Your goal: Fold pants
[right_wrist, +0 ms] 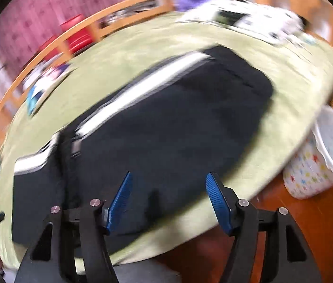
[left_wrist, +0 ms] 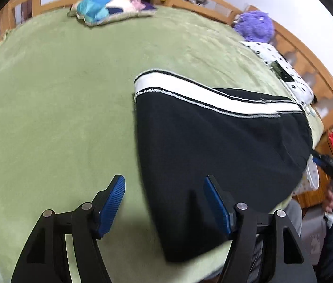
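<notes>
Black pants (left_wrist: 213, 155) with white side stripe: lying folded on the green bed cover (left_wrist: 55, 108), near its front edge. Left gripper (left_wrist: 164, 205) and right gripper (right_wrist: 167, 202): jaws spread, nothing held, above the pants.

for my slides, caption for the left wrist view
Open left gripper hovers over folded black pants with a white stripe on a green bedspread.

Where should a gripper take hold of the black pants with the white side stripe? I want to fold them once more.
Judging by how they lie, grip the black pants with the white side stripe at the near corner, coming from the bed's front edge: it lies flat on the green blanket, unobstructed.
</notes>
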